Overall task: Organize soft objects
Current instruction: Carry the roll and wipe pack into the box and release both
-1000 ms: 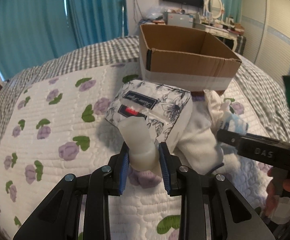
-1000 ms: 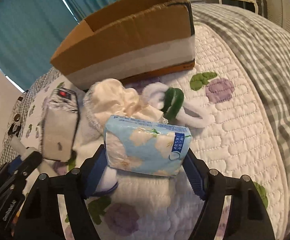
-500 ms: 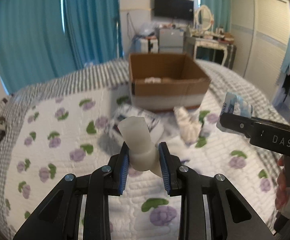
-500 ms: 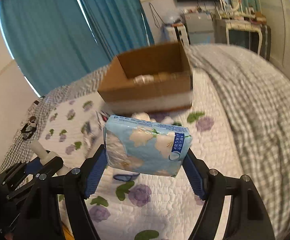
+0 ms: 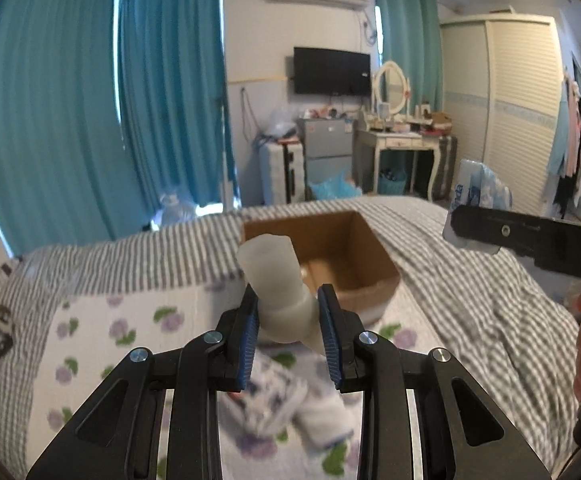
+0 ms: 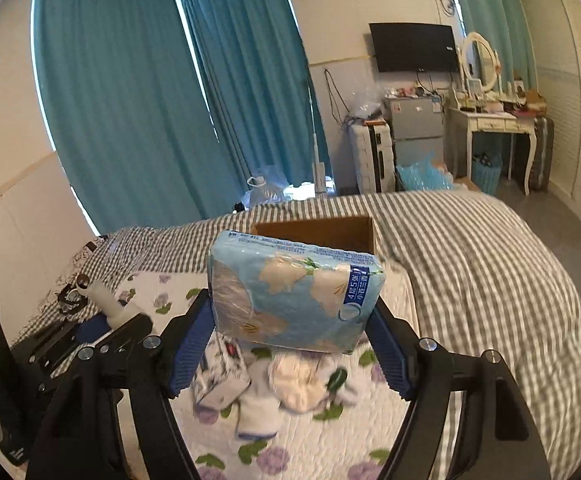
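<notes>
Left gripper [image 5: 288,318], lower centre of the left wrist view: fingers [image 5: 249,332] nearly closed, blue pads pressed on the lower bend of a white soft tube [image 5: 278,280]; upper end of tube projecting up and left beyond the fingertips, overlapping the cardboard box [image 5: 354,256] at frame centre. Right gripper [image 6: 292,332], lower centre of the right wrist view: fingers [image 6: 188,344] set wide, clamped on both short ends of a blue tissue pack [image 6: 294,300], pack lying crosswise between the pads, slightly tilted, hiding most of the box behind it. Both items held clear above the bed [image 6: 470,280]. Box standing open on the striped part of the bed, upper centre. Remaining soft items, white socks [image 6: 290,384] and a floral pouch [image 6: 218,376], blurred, on the flowered quilt below the fingers. Same tissue pack visible at right edge of the left view.
</notes>
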Action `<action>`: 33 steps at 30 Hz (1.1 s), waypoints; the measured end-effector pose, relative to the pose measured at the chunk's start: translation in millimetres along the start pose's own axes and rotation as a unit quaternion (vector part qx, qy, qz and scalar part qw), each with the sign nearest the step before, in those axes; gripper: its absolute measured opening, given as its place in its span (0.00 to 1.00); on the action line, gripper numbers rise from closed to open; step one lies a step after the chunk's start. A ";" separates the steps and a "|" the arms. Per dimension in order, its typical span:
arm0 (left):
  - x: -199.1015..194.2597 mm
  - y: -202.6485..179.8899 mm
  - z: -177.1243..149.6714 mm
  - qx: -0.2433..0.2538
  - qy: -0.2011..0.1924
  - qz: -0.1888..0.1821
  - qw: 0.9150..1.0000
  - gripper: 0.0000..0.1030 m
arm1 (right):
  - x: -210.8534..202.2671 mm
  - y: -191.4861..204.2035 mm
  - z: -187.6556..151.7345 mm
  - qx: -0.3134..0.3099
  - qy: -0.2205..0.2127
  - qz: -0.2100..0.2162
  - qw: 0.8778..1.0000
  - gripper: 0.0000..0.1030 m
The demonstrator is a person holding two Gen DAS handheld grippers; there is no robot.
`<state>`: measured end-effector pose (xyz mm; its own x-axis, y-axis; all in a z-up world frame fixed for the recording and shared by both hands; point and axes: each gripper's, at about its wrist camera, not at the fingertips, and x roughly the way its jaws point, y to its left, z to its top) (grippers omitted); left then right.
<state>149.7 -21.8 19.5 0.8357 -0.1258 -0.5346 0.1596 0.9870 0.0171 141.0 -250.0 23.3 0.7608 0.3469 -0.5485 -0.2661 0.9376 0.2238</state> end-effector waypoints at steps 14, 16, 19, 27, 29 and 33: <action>168.5 0.2 24.9 0.022 0.057 -0.021 0.998 0.27 | 166.3 -25.2 42.1 -0.006 0.056 0.005 0.998 0.72; 186.3 2.8 17.3 0.022 0.065 -0.036 0.997 0.28 | 191.7 -32.7 35.0 -0.005 0.071 0.000 0.997 0.72; 199.0 5.2 9.8 0.017 0.066 -0.057 0.996 0.33 | 215.6 -44.1 25.1 0.007 0.077 -0.013 0.997 0.87; 193.7 3.2 6.9 0.026 0.065 -0.025 0.997 0.69 | 205.7 -59.6 24.2 0.028 0.049 -0.022 0.998 0.91; 181.8 6.6 13.1 0.020 0.059 -0.022 0.998 0.69 | 189.1 -56.4 27.6 0.020 0.042 -0.031 0.998 0.91; 140.4 9.7 36.0 0.016 0.030 -0.015 0.999 0.69 | 145.0 -49.5 43.2 0.005 0.028 -0.041 0.999 0.91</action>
<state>287.5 -33.5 -24.9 0.7979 -0.1483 -0.5842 0.2022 0.9790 0.0276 290.0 -247.1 -32.5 0.7461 0.2699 -0.6087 -0.1978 0.9627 0.1844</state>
